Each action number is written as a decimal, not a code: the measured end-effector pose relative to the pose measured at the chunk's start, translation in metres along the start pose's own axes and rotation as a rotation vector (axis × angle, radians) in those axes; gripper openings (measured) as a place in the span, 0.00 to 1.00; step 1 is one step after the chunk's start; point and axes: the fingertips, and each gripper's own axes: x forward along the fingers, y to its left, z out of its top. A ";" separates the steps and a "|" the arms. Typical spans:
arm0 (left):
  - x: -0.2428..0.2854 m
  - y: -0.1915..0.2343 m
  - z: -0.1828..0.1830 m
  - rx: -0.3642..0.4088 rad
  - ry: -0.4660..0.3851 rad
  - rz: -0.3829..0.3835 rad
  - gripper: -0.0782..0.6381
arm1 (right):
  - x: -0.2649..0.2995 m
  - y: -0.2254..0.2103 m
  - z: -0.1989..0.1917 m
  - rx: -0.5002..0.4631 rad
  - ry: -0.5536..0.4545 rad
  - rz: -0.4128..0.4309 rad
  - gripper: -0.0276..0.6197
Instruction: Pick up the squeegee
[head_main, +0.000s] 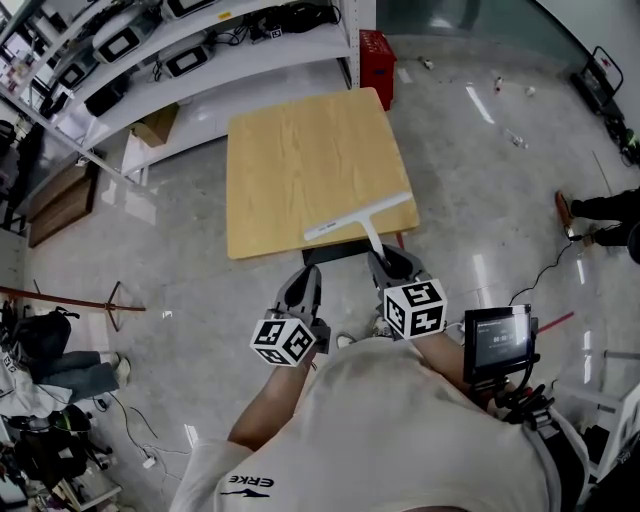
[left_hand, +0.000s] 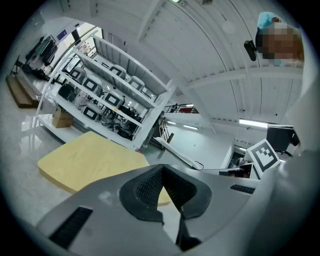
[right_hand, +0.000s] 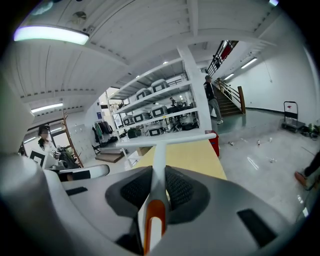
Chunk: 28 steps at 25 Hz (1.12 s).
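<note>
Squeegee (head_main: 360, 217): white, T-shaped. The blade lies across the near right corner of the wooden table (head_main: 300, 150) and the handle runs back off the table edge toward me. From the head view I cannot tell whether the blade rests on the tabletop or sits just above it.

Right gripper (head_main: 392, 268): clamped on the squeegee handle. In the right gripper view the handle (right_hand: 159, 165) passes straight between the two dark pads (right_hand: 181, 189), both of which press against it. The handle's orange end (right_hand: 155, 220) sits at the rear of the jaws. The blade shows crosswise ahead, over the yellow tabletop.

Left gripper (head_main: 303, 290): held just left of the right one, off the near edge of the table and over the floor. In its own view the jaws are pressed together with nothing between them, and the pads (left_hand: 150, 187) meet at the tips. It touches neither squeegee nor table.

Surroundings: white shelving rack (head_main: 200, 60) loaded with equipment beyond the table's far left side. Red box (head_main: 377, 55) on the floor by the table's far corner. Small screen unit (head_main: 497, 340) at my right side. Another person's shoes (head_main: 600, 215) at the right edge of the floor.
</note>
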 end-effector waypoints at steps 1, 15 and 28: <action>0.000 -0.001 -0.001 0.002 0.001 0.000 0.12 | -0.001 -0.001 -0.001 0.003 -0.002 -0.001 0.17; 0.014 -0.015 -0.005 0.032 0.005 -0.017 0.12 | -0.009 -0.021 -0.001 0.014 -0.033 -0.001 0.17; 0.017 -0.029 -0.005 0.038 -0.006 -0.009 0.12 | -0.017 -0.030 0.005 0.019 -0.042 0.012 0.17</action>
